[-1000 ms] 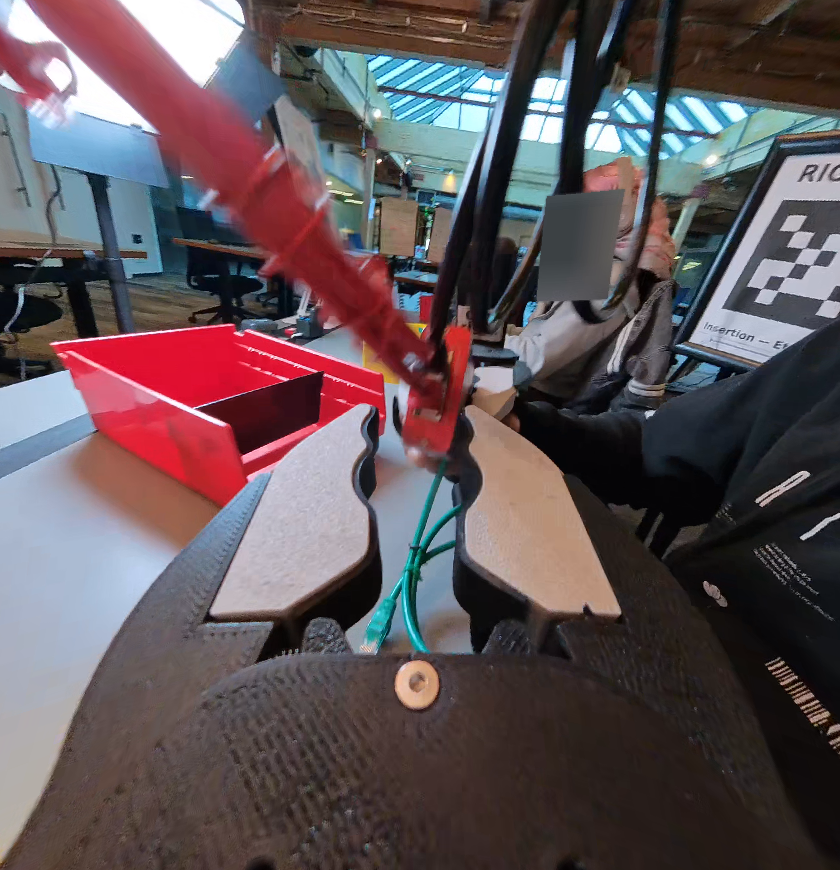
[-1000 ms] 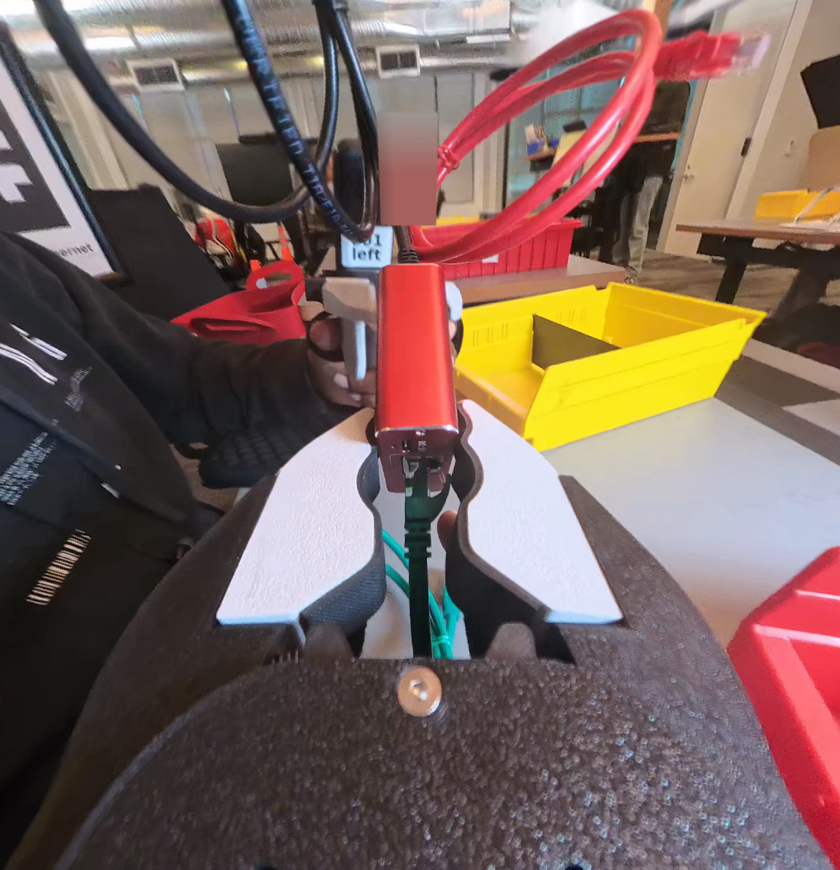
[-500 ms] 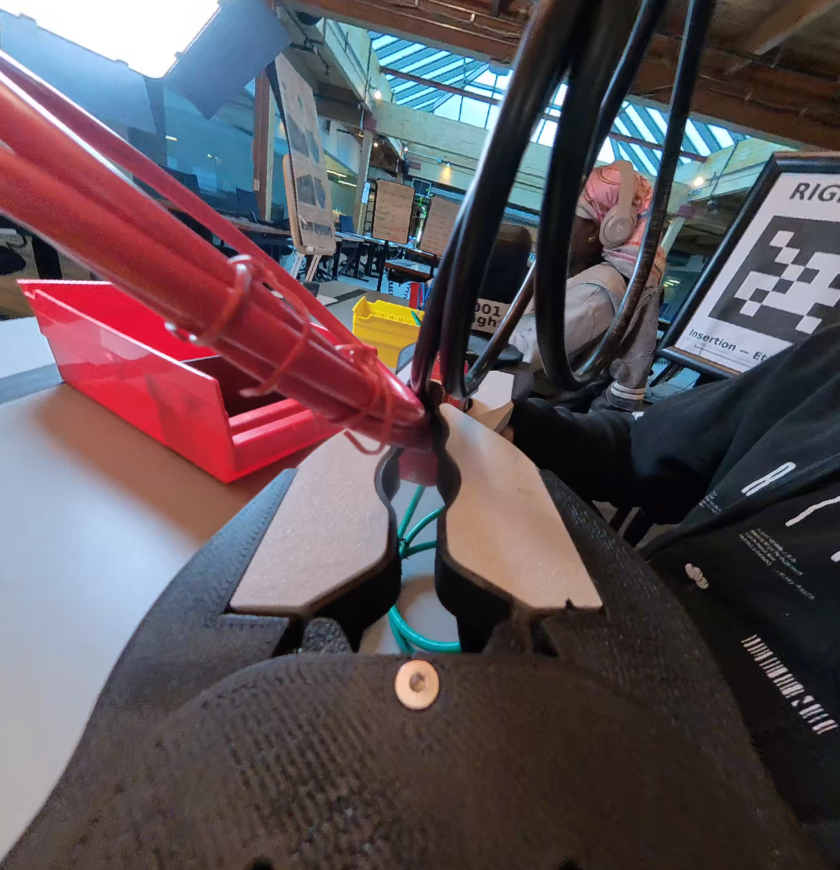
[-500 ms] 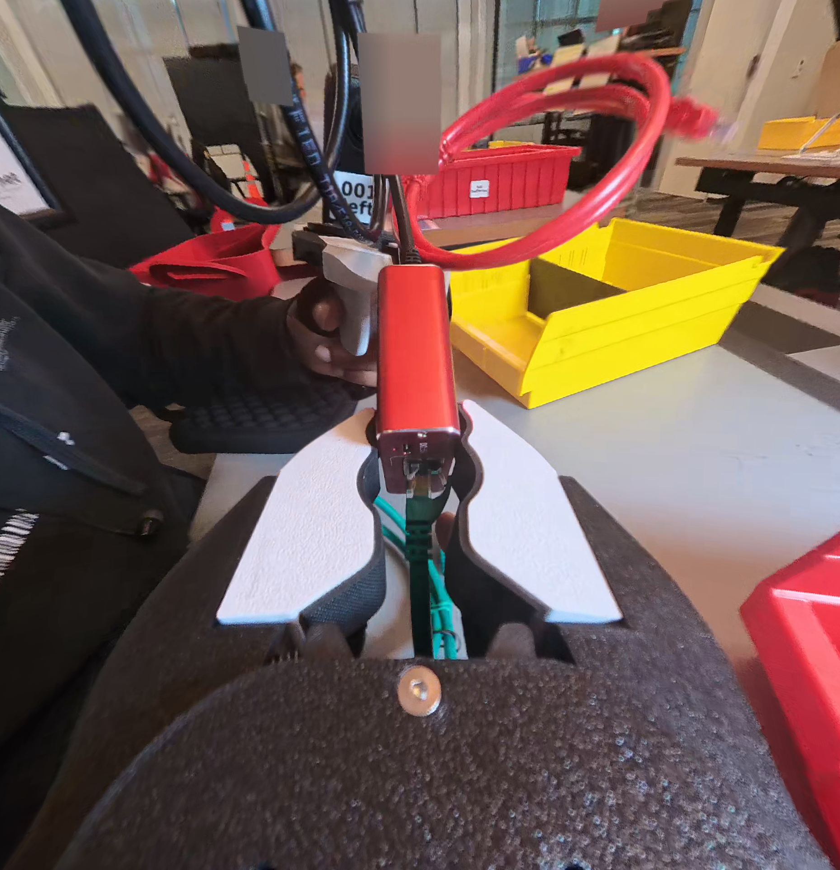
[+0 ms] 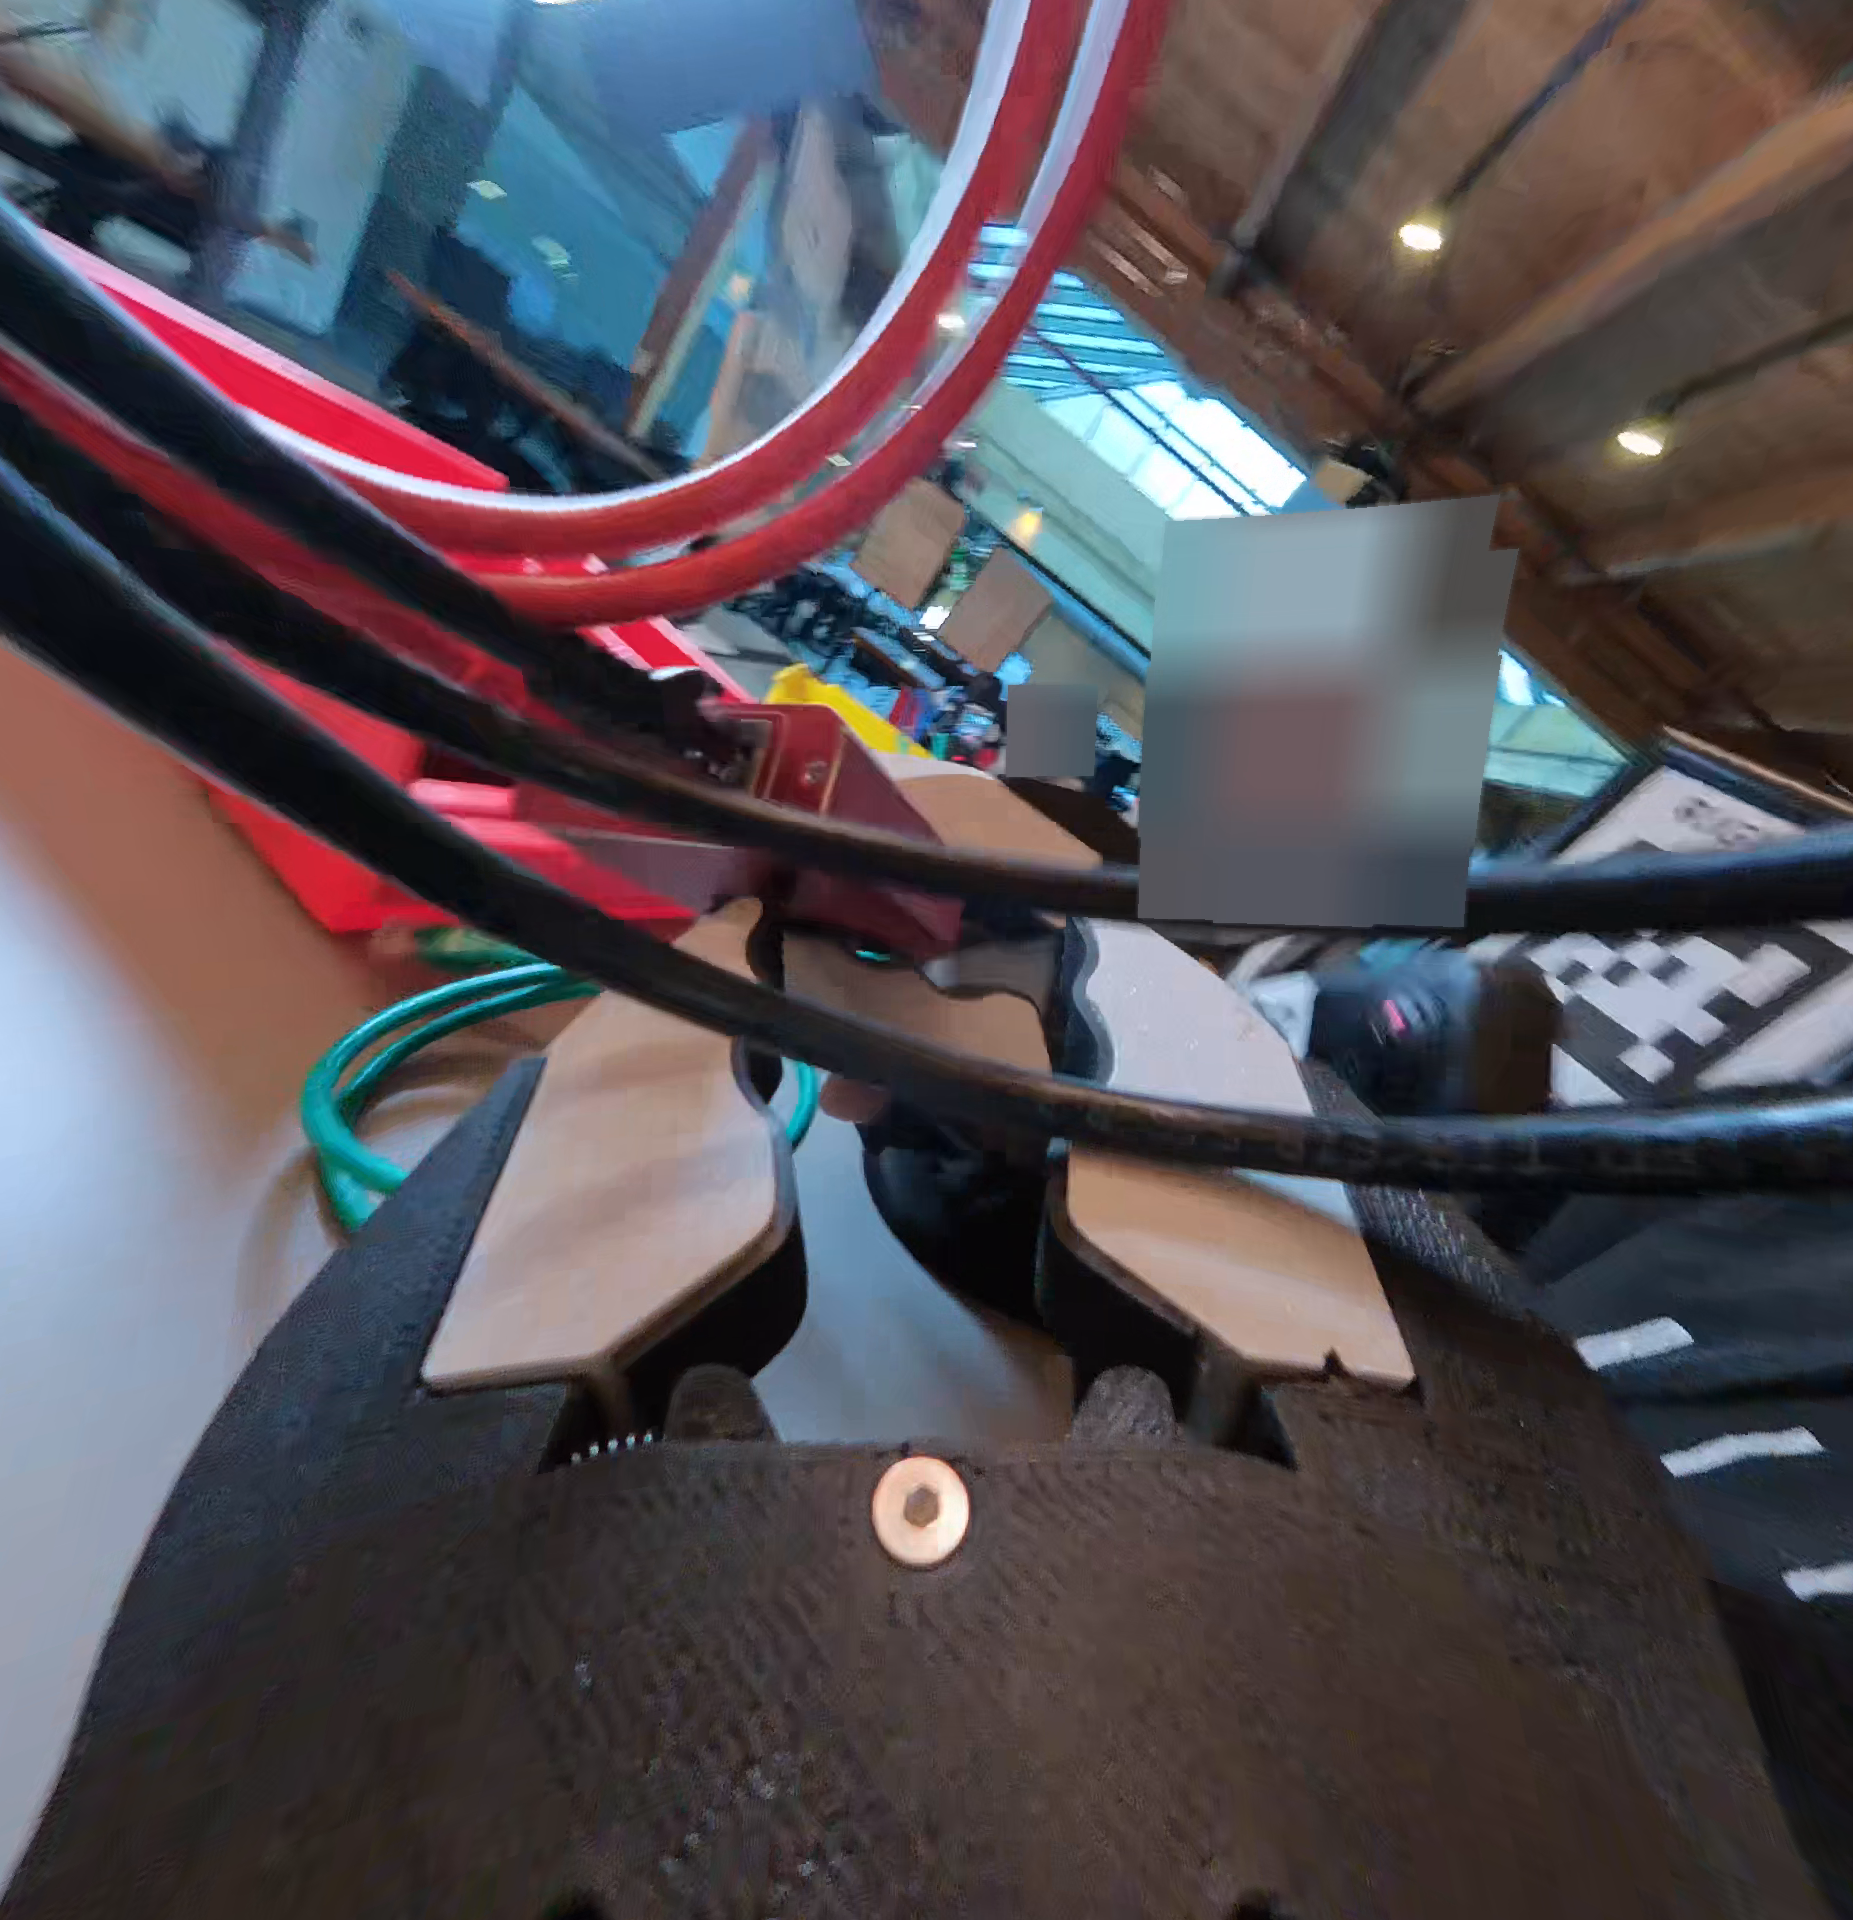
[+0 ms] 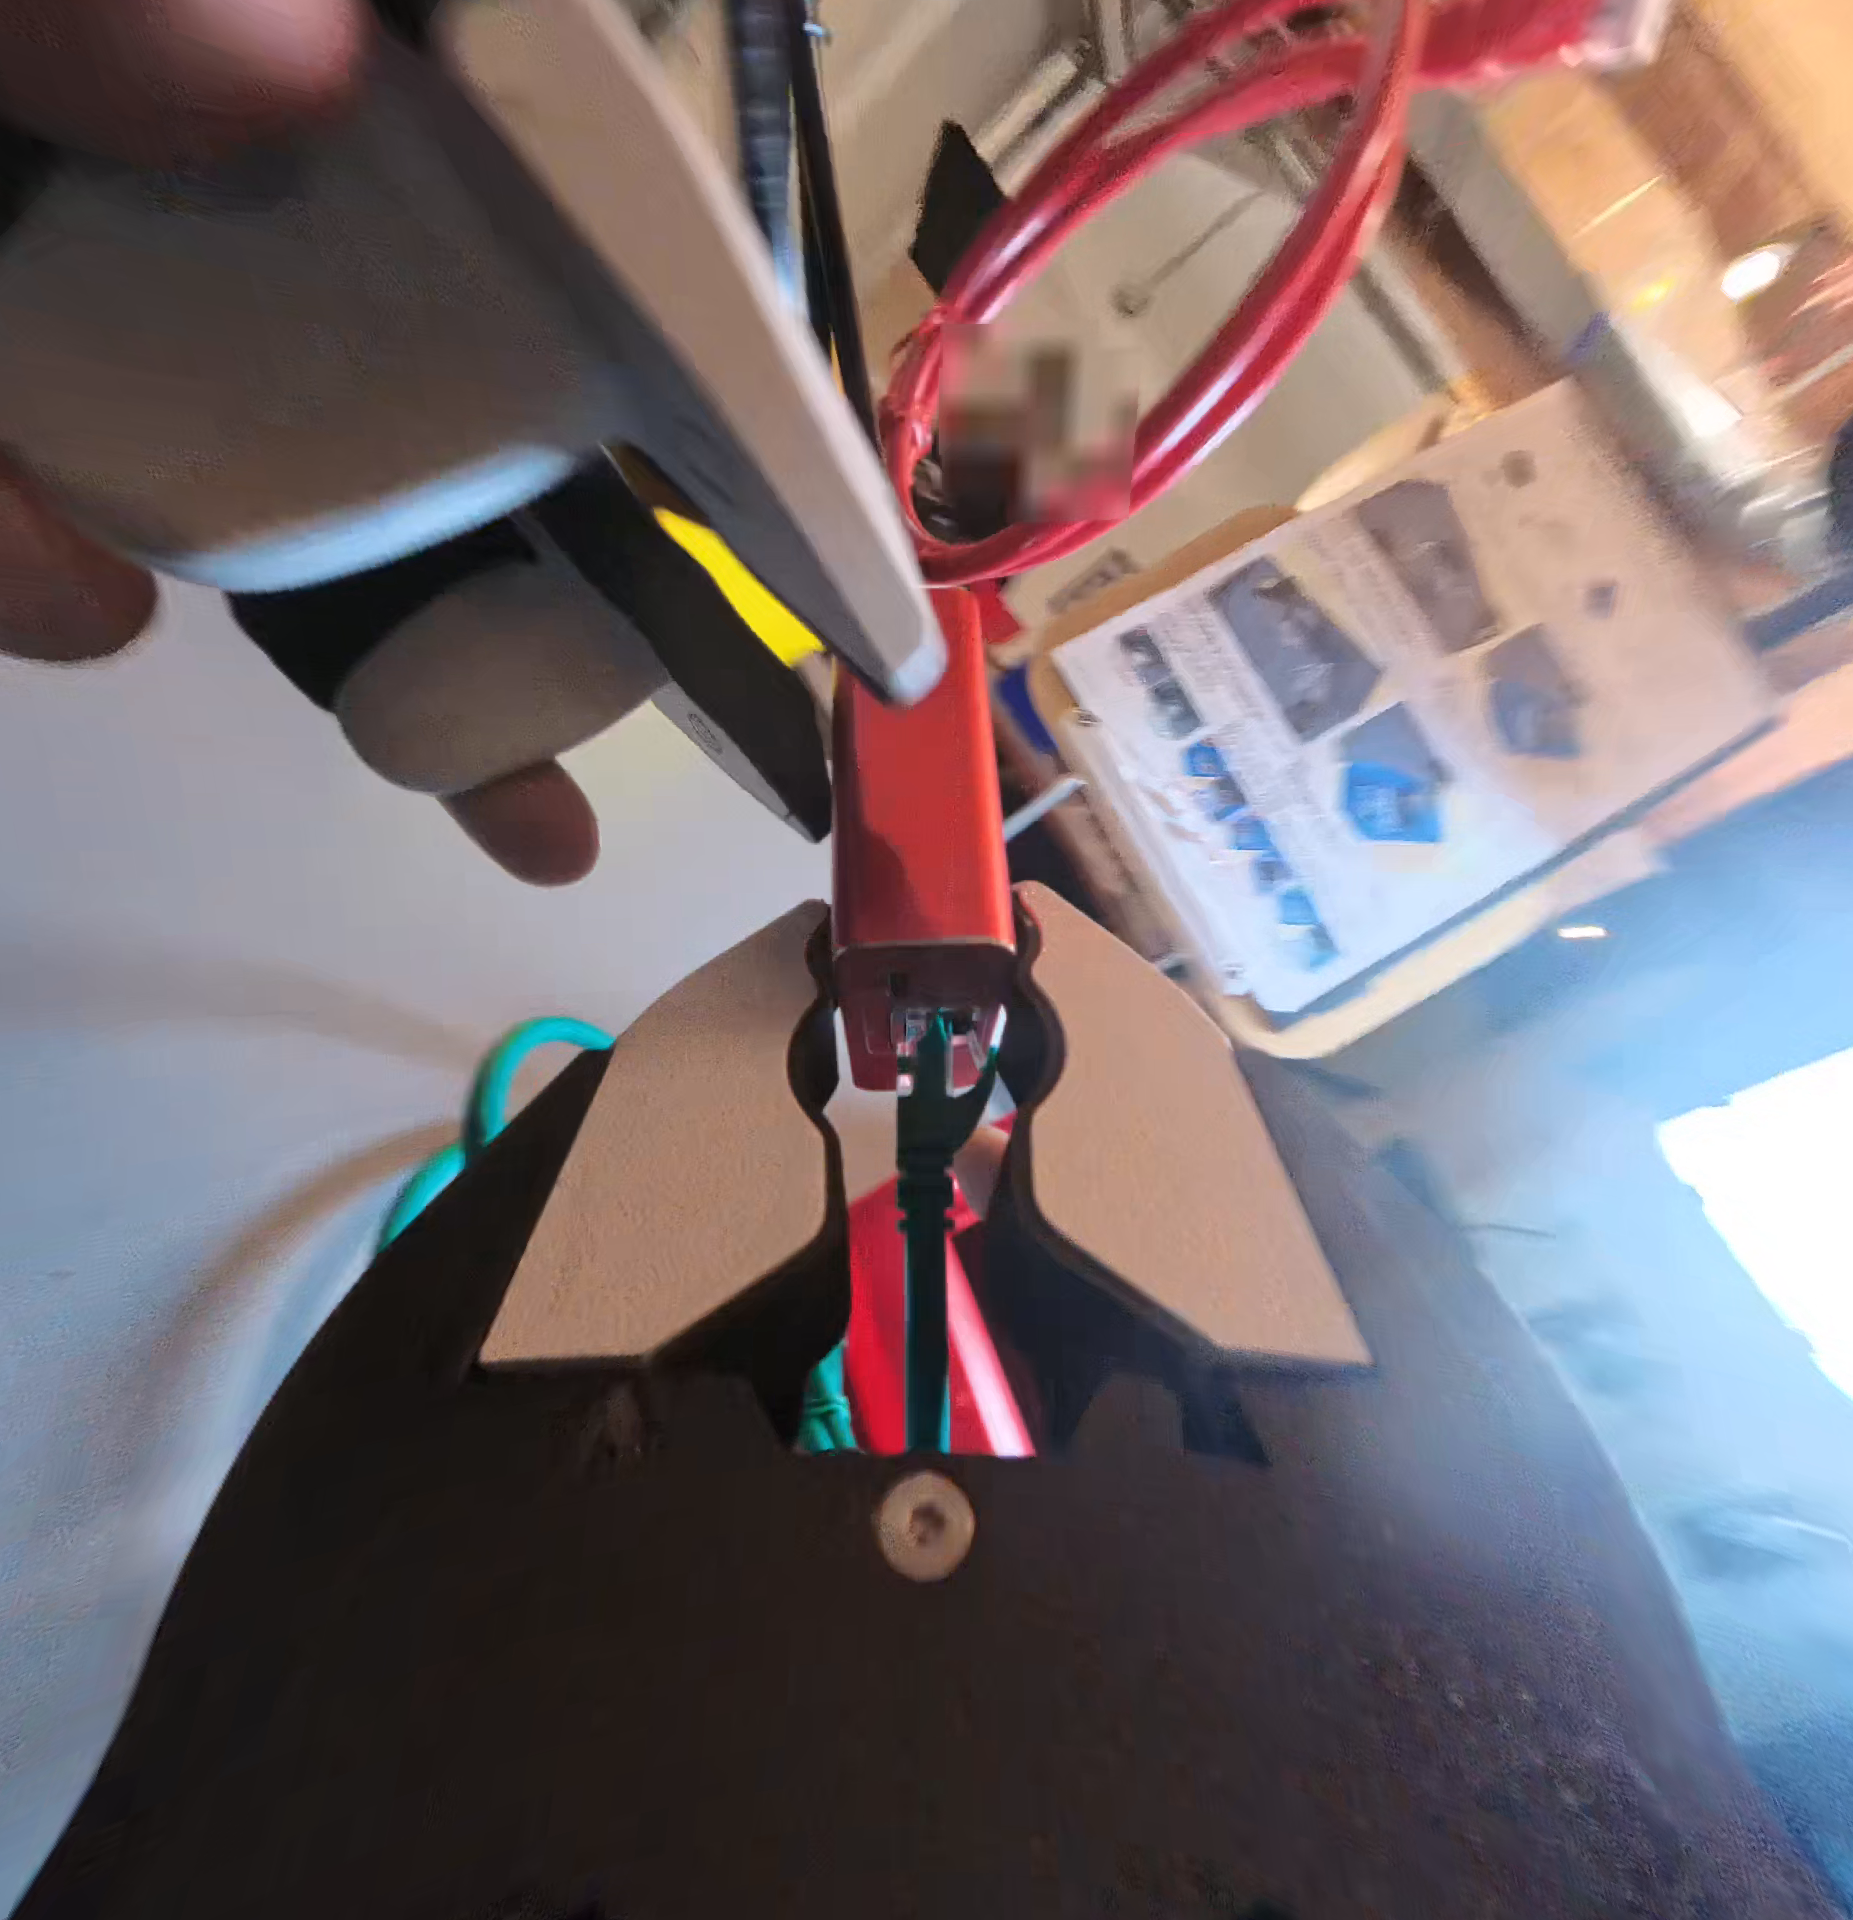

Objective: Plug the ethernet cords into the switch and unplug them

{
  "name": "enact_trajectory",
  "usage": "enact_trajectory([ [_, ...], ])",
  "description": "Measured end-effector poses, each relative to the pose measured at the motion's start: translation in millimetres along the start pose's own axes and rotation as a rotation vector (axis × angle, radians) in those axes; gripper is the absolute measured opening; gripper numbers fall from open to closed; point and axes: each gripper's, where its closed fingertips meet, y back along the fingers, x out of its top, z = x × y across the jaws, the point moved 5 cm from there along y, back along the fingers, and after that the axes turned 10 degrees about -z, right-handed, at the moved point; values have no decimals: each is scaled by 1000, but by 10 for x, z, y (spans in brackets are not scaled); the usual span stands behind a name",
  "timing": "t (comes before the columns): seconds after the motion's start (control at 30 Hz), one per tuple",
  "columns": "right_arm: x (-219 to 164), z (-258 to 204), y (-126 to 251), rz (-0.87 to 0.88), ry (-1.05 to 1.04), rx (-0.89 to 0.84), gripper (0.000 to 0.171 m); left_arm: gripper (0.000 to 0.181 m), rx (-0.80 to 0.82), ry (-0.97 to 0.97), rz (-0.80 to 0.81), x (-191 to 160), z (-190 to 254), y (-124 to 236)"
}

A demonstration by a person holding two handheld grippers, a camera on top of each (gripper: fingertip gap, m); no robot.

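A: Timber beams overhead, pale table (image 5: 122,1039) below. What does each tool hold?

B: Right gripper (image 6: 924,1023) is clamped on the red switch (image 6: 920,821), held up off the table; left gripper (image 5: 917,977) stands spread, empty, tips beside it.

A: And the handling?

B: Switch looks small, rigid, smooth metal, likely slippery, so pinch its flat sides. Red cord (image 6: 1244,312) coils springily from the far end; green cord (image 6: 924,1247) sits plugged in the near port. Grip plugs, not cable.

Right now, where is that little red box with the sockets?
In the right wrist view the red box sits mid-picture, clamped between the right gripper jaws, a green cord plugged into its near end.
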Motion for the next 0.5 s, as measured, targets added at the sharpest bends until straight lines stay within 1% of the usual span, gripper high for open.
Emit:
enact_trajectory([
  [0.03, 17, -43, -17, -19, 83, -55, 27, 53, 30, 27, 3, -3, -58, -4],
  [0.1, 69, -149, -24, -29, 193, -89, 26, 47, 73, 93, 22, -20, -179, 41],
  [0.2, 119, -284, -17, -19, 303, -110, 27, 44, 14, 225, 38, -55, -281, 113],
  [0.27, 101, -303, -20, -8, 312, -89, 28, 43, -12, 254, 20, -85, -313, 126],
  [0.33, 100, -292, -17, 4, 321, -81, 32, 37, -22, 244, 20, -74, -317, 146],
  [0.4, 128, -267, 31, 30, 270, -57, 37, 36, -41, 218, 35, -24, -293, 174],
  [0.47, 191, -214, 140, 93, 204, -33, 34, 35, -27, 191, 91, 63, -300, 260],
  [0.5, 223, -177, 196, 121, 131, 7, 34, 34, -28, 173, 124, 119, -309, 335],
])
